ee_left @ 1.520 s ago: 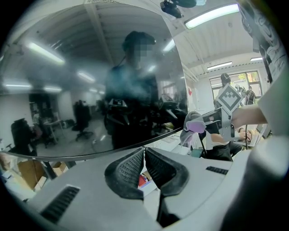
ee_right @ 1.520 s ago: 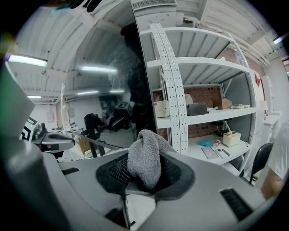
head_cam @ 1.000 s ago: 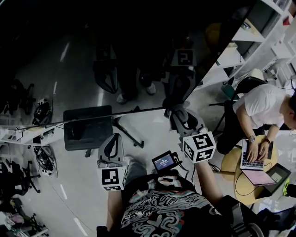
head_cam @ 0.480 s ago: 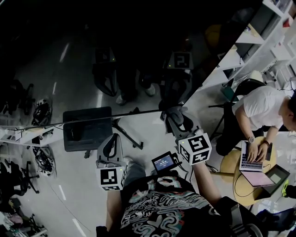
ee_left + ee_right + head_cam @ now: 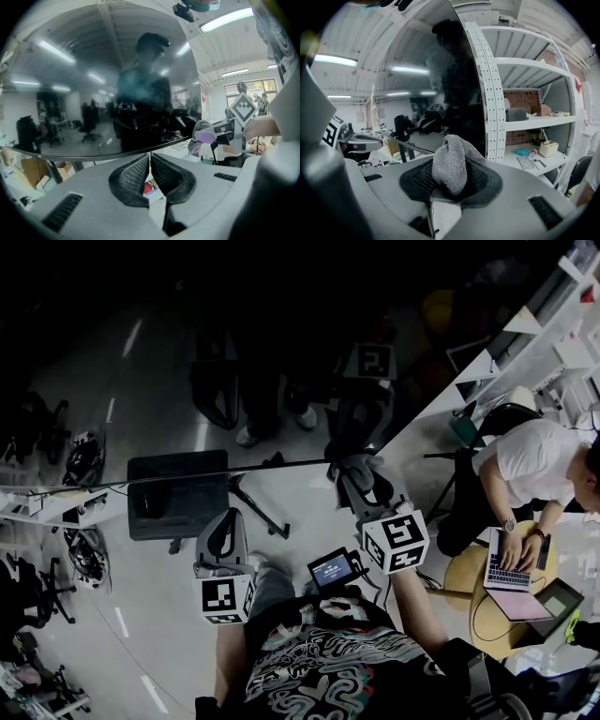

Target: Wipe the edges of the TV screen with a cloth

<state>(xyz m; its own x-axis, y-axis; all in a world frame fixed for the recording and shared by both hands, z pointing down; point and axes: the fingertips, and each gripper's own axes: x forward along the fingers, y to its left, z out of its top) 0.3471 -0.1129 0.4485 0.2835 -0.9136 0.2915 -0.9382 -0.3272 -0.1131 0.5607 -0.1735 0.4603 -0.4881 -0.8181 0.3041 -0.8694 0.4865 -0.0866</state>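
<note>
Since 1 s ago the right gripper (image 5: 347, 469) has slid a bit left along the bottom edge of the TV screen (image 5: 187, 352). The left gripper (image 5: 225, 517) has barely shifted.

Head view: the TV screen fills the top, dark and mirror-like. Its bottom edge runs across mid-frame and its right edge slants up to the top right corner. The right gripper's nose sits at the screen's lower right corner. The left gripper hangs below the bottom edge, apart from it. At right, a person (image 5: 530, 456) leans over a laptop (image 5: 511, 568).

Left gripper view: jaws pressed together w/ nothing between them, aimed just under the screen's bottom edge. The right gripper shows at far right, w/ the cloth (image 5: 201, 137) at the screen's corner.

Right gripper view: jaws clamp the grey cloth, bunched and standing up from between the pads. Its top overlaps the screen's lower right corner; can't confirm contact from here. A white shelf rack (image 5: 525, 122) stands just right of the screen edge. The left gripper pokes in at left.
</note>
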